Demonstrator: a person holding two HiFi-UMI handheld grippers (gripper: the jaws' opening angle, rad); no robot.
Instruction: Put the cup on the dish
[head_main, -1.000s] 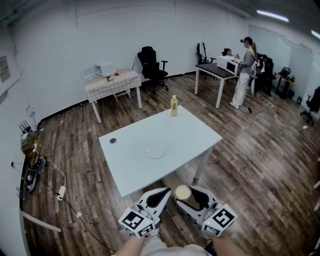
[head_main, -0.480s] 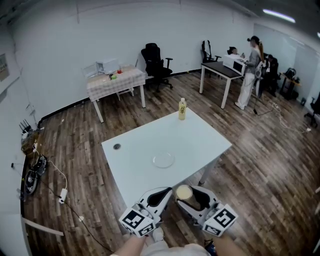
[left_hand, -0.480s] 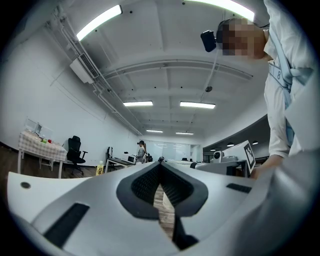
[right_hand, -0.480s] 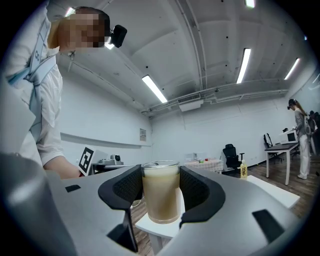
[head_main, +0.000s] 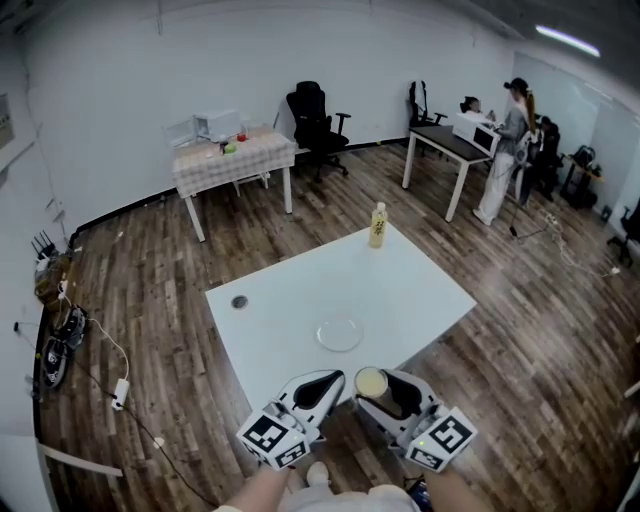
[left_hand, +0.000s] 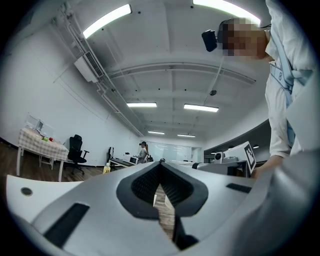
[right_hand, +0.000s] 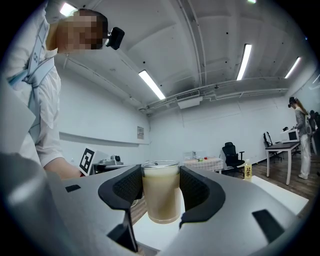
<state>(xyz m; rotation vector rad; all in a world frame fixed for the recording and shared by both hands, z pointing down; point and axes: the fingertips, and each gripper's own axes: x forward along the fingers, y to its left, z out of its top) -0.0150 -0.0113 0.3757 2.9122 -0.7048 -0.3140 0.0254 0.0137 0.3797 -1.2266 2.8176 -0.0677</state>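
Observation:
A clear cup (right_hand: 161, 192) full of a pale beige drink stands upright between the pads of my right gripper (head_main: 378, 385), which is shut on it; from above the cup (head_main: 369, 382) shows as a cream disc just short of the white table's near edge (head_main: 300, 372). A clear glass dish (head_main: 339, 333) lies on that table a little beyond both grippers. My left gripper (head_main: 322, 386) is beside the right one, shut and empty, and in the left gripper view its tips (left_hand: 161, 176) meet with nothing between them.
A yellow bottle (head_main: 377, 226) stands at the table's far corner, and a small dark round thing (head_main: 239, 301) lies near its left edge. Beyond are a cloth-covered table (head_main: 235, 157), office chairs, a desk (head_main: 449, 147) and a standing person (head_main: 505, 150). Cables run along the left wall.
The white table and its dish have come closer and lower in the head view as I move toward them. Both grippers keep their pose, the cup still held in the right one.

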